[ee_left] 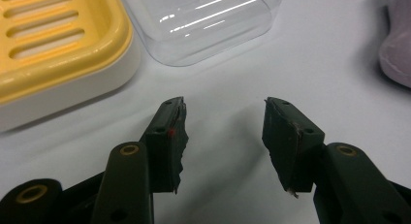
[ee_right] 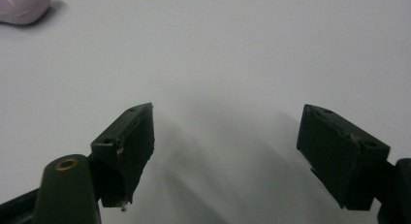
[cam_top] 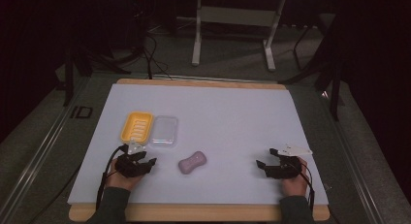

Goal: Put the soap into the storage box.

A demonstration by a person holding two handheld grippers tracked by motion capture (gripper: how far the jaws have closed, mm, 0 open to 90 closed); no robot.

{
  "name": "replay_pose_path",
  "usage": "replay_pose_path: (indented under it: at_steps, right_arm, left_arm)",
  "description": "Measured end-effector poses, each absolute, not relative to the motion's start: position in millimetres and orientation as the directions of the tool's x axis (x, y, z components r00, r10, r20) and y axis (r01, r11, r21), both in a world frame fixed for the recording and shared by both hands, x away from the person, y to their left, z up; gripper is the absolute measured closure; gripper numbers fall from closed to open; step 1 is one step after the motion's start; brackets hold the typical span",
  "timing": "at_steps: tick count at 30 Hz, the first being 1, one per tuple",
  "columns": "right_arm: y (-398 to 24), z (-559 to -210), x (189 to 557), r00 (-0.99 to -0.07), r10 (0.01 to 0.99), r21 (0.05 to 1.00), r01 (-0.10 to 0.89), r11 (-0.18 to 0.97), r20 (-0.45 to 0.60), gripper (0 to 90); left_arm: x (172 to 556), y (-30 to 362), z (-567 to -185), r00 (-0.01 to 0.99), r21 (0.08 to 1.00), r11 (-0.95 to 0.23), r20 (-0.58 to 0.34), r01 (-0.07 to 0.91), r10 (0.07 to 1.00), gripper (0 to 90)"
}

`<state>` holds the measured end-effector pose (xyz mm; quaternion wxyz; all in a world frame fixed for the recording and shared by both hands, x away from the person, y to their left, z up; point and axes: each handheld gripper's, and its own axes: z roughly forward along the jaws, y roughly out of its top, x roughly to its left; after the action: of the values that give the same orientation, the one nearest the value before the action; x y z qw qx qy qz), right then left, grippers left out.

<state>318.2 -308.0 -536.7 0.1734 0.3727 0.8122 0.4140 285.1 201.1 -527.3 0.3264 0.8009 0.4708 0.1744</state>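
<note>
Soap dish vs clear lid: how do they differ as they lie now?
The soap dish is opaque yellow with a slotted top; the clear lid is see-through and smooth, with glare streaks. The soap dish lies farther left, and the clear lid is nearer the pink soap. The left gripper is open, just short of both. Shared: rounded rectangles, alike in size, side by side on the table.

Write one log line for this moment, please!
left tongs: open, empty | right tongs: open, empty | soap: on table, untouched

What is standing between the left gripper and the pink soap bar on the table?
Nothing visible. The left gripper is open, and bare white table lies between it and the soap bar. The yellow soap dish and clear lid sit farther back.
</note>
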Motion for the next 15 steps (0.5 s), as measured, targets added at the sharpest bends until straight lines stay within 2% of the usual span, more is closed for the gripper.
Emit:
replay_pose_path:
  at_steps: [5, 15]
  right_arm:
    - [-308.7, -536.4, 317.1, -0.667, 0.744, 0.81, 0.453, 0.373, 0.03, 21.6]
    - [-310.1, -536.1, 316.4, -0.673, 0.738, 0.816, 0.447, 0.366, 0.037, 22.6]
  left_arm:
    - [286.0, 201.0, -517.6, 0.521, 0.698, -0.334, -0.067, 0.634, 0.851, 49.6]
    - [289.9, 194.0, -508.2, 0.55, 0.679, -0.369, -0.061, 0.634, 0.833, 48.2]
